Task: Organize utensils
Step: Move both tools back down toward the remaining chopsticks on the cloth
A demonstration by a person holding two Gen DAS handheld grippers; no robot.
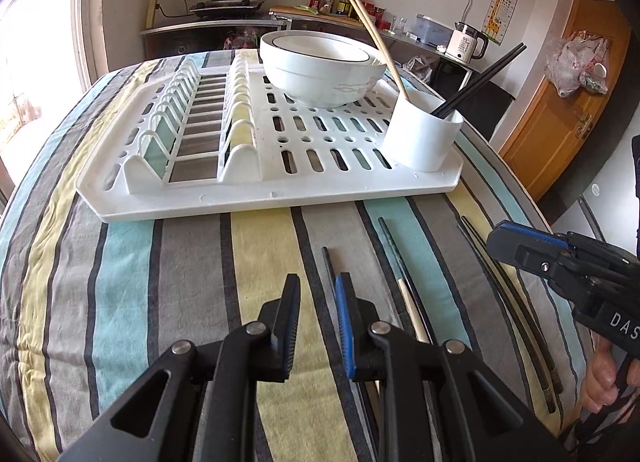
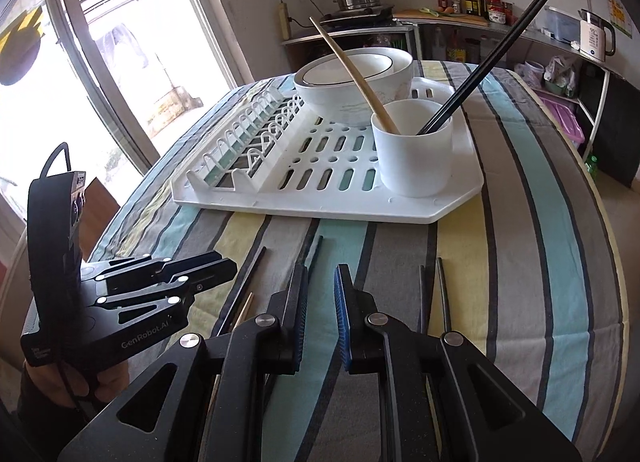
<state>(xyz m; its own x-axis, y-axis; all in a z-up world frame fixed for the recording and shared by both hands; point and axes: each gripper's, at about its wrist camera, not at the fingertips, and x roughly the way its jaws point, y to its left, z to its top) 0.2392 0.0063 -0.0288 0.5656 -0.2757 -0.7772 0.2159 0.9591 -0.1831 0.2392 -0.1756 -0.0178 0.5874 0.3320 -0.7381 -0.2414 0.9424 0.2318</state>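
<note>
1. Black chopsticks [image 1: 386,238] and a pale wooden one [image 1: 412,314] lie loose on the striped bench [image 1: 160,262], in front of the white rack [image 1: 256,198]. The white cup [image 2: 416,158] on the rack already holds 2 black and 1 wooden.
2. Your left gripper [image 1: 318,318] and right gripper [image 2: 322,310] have their fingers slightly apart and hold nothing.
3. Each loose stick has its long axis running from you toward the rack, flat on the cloth.
4. I advise you to lower the fingers across 1 stick, near the far end, then close firmly; thin sticks roll easily on cloth.
</note>
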